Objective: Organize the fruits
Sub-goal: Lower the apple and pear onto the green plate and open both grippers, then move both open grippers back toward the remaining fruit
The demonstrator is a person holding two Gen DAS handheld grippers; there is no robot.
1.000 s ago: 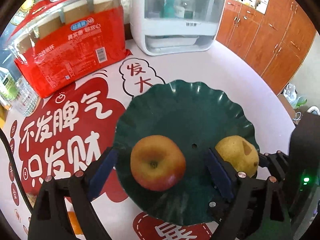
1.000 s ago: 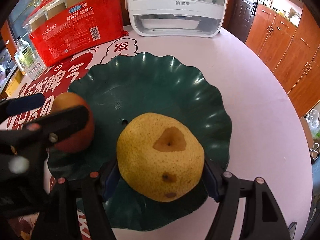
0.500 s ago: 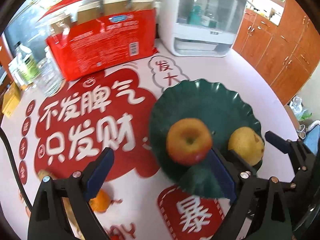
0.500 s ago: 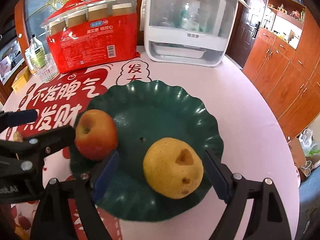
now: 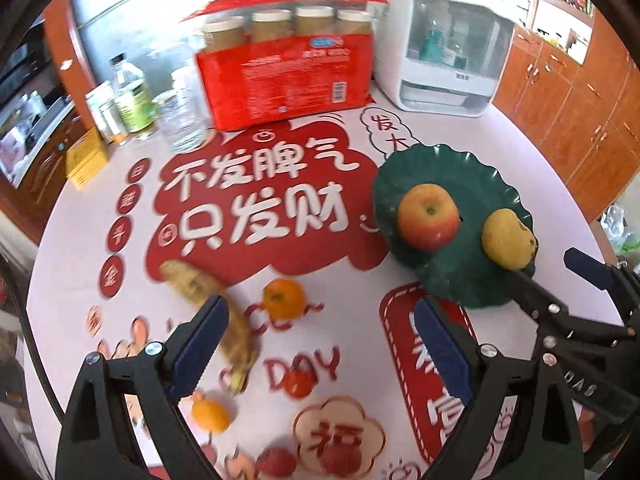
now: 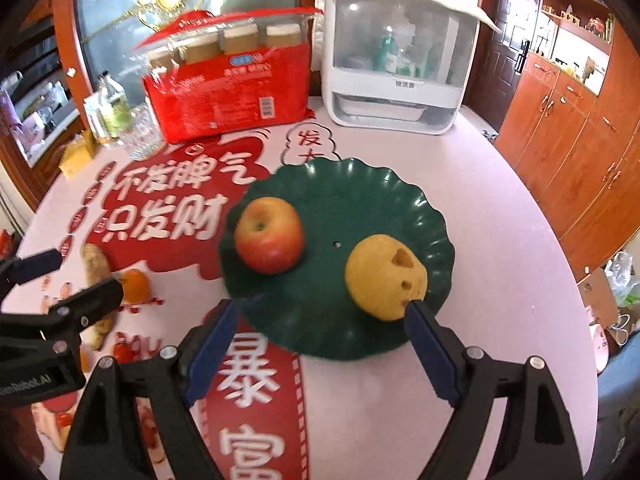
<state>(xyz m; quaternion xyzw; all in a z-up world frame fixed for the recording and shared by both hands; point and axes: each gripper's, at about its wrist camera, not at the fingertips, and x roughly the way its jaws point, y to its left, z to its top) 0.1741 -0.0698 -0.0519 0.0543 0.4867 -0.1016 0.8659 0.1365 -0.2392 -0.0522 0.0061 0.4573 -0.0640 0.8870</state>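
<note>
We see a round table [image 6: 500, 216] under a pale cloth printed with red panels and white characters.

Green scalloped plate [image 6: 360, 200]: sits at the table's centre-right in the right wrist view. Two fruits on it. Red-yellow apple [image 6: 269, 235] at about 9 o'clock on the plate, stem dimple up. Yellow pear [image 6: 386, 276], with brown blemishes, at about 4 o'clock, near the rim. The two fruits are apart, with bare green between them.

Off the plate, on the cloth, in the left wrist view: a spotted, browning banana [image 5: 192, 280] lying at a slant, an orange [image 5: 283, 298] just beside it at its 3 o'clock, and a smaller orange [image 5: 211, 414] nearer the camera. All three lie well apart from the plate, toward its 8 o'clock.

Left gripper [image 5: 320, 344]: fingers spread wide, nothing between the blue pads. It hangs over the cloth; the banana passes behind the left finger [image 5: 196, 340], and we cannot tell whether they touch.

Right gripper [image 6: 320, 344]: jaws have just been opening and now stand wide, holding nothing. The right pad's tip overlaps the pear's near side in the picture; contact we cannot judge. Plate rim shows between the fingers.

At the table's 12 o'clock: a red pack of paper cups [image 6: 232, 96], a white lidded appliance [image 6: 396, 60] just beside it. Bottles and a glass [image 5: 182, 120] stand at 10 o'clock.
</note>
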